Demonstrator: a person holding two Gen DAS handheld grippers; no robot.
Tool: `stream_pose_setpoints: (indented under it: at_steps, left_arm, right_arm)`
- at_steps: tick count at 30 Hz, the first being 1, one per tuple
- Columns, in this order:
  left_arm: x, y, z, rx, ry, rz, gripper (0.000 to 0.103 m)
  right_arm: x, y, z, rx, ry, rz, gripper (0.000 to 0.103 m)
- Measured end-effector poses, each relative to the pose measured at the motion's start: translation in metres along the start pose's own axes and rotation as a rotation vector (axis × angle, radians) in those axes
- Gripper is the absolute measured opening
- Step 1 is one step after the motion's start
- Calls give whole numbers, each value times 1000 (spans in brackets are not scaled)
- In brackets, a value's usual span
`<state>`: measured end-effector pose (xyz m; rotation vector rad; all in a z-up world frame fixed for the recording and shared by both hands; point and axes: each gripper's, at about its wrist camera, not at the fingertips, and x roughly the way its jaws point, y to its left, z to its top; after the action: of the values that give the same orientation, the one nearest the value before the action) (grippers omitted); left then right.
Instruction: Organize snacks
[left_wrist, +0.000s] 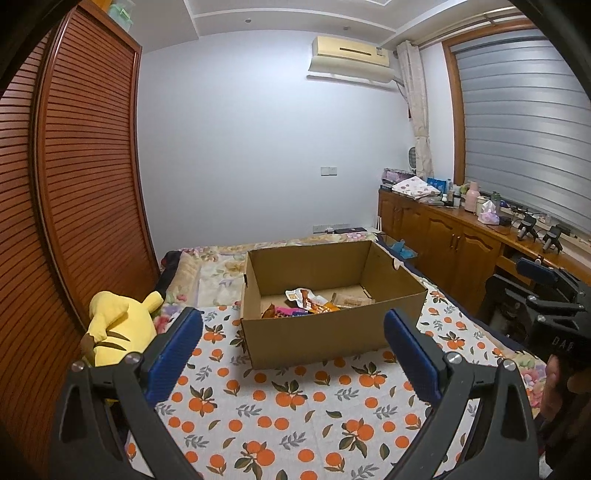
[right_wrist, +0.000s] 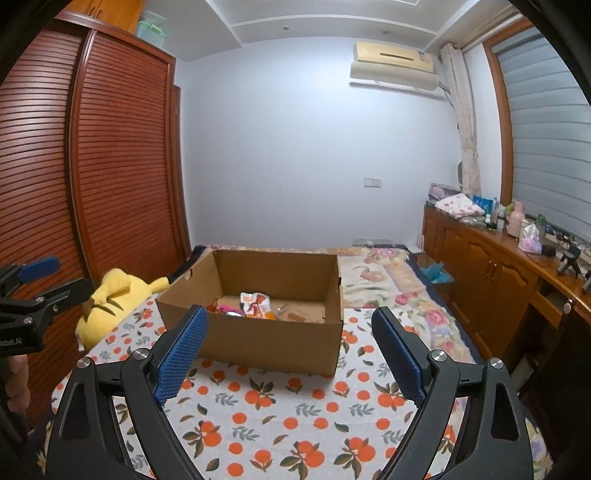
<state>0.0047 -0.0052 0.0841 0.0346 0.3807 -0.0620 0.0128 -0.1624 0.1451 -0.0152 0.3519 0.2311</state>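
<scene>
A matt brown cardboard box (left_wrist: 325, 332) is seen at frame centre, glossy foil snack packets (left_wrist: 314, 302) inside. A printed cloth bedsheet (left_wrist: 295, 406) lies below. Textured blue rubber pads cover the fingers (right_wrist: 181, 354). Polished slatted wood forms the wardrobe (left_wrist: 81, 166) at left.

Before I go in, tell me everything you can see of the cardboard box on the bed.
The plain brown corrugated cardboard box is rectangular, open-topped and upright on the orange-print bedspread. Its walls look intact, with a small notch in each end wall. A loose heap of colourful snack packets covers part of its floor. Nothing else touches it; both grippers are short of it.
</scene>
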Motion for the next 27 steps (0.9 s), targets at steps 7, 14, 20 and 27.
stream_pose_setpoints:
  at_steps: [7, 14, 20, 27]
  left_arm:
    - [1, 2, -2, -2, 2, 4, 100]
    - [1, 2, -4, -1, 2, 7, 100]
    - [1, 2, -5, -2, 3, 7, 100]
    - [1, 3, -10, -4, 10, 8, 100]
  right_arm:
    - [1, 0, -1, 4, 6, -2, 92]
    - [1, 0, -2, -1, 4, -3, 92]
    - [1, 0, -3, -2, 5, -1, 92]
    - [1, 1, -2, -1, 5, 1, 92]
